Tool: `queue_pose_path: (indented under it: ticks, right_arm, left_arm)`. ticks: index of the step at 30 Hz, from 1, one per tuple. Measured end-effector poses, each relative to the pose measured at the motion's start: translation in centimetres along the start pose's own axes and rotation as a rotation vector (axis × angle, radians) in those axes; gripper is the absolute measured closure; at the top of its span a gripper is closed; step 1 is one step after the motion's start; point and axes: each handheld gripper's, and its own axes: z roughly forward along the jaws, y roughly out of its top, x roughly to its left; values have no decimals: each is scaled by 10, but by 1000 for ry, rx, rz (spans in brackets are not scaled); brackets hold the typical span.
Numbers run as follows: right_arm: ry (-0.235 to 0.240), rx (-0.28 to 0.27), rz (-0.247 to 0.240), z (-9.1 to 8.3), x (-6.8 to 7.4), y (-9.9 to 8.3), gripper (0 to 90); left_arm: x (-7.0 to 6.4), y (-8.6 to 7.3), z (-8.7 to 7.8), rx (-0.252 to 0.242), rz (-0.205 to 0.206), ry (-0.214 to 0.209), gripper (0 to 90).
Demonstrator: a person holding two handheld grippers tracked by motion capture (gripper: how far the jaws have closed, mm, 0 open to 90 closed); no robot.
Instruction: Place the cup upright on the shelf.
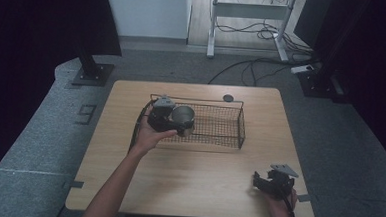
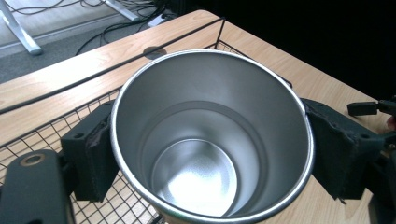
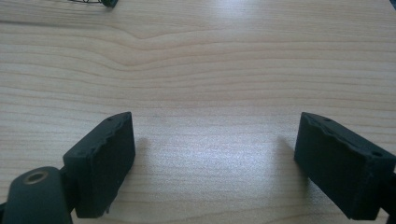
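Observation:
A shiny steel cup is clamped between the jaws of my left gripper, held over the left end of a black wire basket. In the left gripper view the cup is empty, its mouth facing the camera, and both black pads press its sides above the basket's mesh. My right gripper rests near the table's front right corner. Its jaws stand wide apart over bare wood with nothing between them.
The wooden table has a small round dark disc behind the basket. A table frame and loose cables lie on the floor beyond. Dark stands flank both far corners.

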Motion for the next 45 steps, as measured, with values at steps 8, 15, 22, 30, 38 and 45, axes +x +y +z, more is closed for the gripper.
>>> queue_pose_path:
  ticks: [8, 15, 22, 30, 38, 45]
  right_arm:
    - [3, 0, 2, 0, 0, 0, 124]
    - [2, 0, 2, 0, 0, 0, 124]
    - [2, 0, 2, 0, 0, 0, 125]
    - [3, -1, 1, 0, 0, 0, 125]
    - [3, -1, 1, 0, 0, 0, 126]
    - [3, -1, 1, 0, 0, 0, 126]
  left_arm:
    - [8, 8, -1, -1, 3, 21, 143]
    - [16, 8, 4, 1, -10, 18, 143]
    - [24, 5, 18, 25, -22, 16, 143]
    - [30, 7, 34, 53, -20, 18, 143]
    - [34, 8, 43, 63, -17, 20, 142]
    - [40, 4, 51, 81, -33, 29, 142]
